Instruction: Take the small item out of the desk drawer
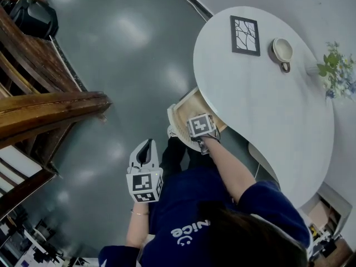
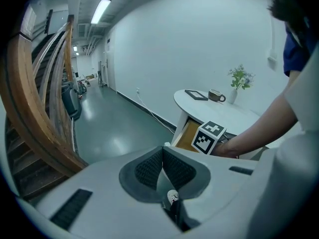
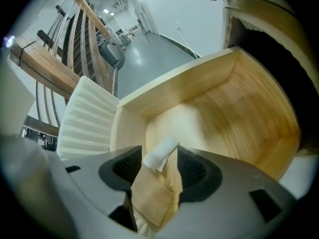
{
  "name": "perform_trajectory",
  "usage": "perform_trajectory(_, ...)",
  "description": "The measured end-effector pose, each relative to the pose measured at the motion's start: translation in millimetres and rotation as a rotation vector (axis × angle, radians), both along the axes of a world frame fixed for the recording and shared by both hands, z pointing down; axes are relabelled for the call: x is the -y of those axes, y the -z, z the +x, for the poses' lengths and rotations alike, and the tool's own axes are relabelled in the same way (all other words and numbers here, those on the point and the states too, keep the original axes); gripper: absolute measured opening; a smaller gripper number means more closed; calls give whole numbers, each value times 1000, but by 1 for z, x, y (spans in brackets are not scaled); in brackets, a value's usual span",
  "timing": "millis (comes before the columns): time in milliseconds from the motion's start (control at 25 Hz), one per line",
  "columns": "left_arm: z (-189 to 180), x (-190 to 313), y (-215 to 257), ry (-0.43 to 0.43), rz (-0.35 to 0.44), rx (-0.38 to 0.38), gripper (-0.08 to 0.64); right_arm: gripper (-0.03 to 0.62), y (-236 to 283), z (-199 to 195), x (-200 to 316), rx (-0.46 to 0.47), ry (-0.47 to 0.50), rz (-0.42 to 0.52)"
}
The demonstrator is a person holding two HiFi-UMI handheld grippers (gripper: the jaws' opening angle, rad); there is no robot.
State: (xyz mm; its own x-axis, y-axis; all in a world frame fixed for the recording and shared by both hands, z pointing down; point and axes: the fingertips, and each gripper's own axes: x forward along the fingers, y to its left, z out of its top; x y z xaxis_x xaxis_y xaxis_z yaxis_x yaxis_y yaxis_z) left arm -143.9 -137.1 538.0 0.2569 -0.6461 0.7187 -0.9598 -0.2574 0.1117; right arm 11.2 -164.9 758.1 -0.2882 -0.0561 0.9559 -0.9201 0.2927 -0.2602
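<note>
The desk drawer stands pulled out from under the white round table, its wooden inside showing. A small white item lies on the drawer floor. My right gripper points steeply down into the drawer, open, with the item between its jaws and its pads apart from it. In the head view only the marker cube of that gripper shows over the drawer. My left gripper hangs left of the drawer over the floor, shut and empty, its pads meeting at the tip.
On the table are a framed picture, a mug and a small plant. A wooden stair railing runs at the left. The drawer's white ribbed front stands at the near end. Grey floor surrounds the table.
</note>
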Motion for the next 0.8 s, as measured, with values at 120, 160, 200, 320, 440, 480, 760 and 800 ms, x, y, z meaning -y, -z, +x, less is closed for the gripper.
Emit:
perform_trajectory(120,-2,-4,-3,5,-10,7,5,242,-9,0,-2,-20,25,-39)
perform_trajectory(160,-2,-5,-4,6,-13,9,5,250,-11,2,-3,-34,39,-48)
perform_trajectory(200,-3,-5,-4,7,-15,12,5,250,-14,1,-2,-38,52,-47)
perform_trajectory(320,-5,-9,-7,13,-27,19,5,250,-25,-7,2,-18,69,-37)
perform_trajectory(440,-7,-11,-9,18,-38,25,5,250,-35,-6,-3,-44,76,-74)
perform_trajectory(480,-8,-12,-10,21,-39,26,5,250,-37,-5,-3,-51,76,-84)
perform_trajectory(760,-13,-17,-11,29,-49,28,5,255,-55,-6,-5,-60,85,-116)
perform_trajectory(800,-14,-18,-11,30,-50,31,5,256,-56,-7,-5,-59,85,-117)
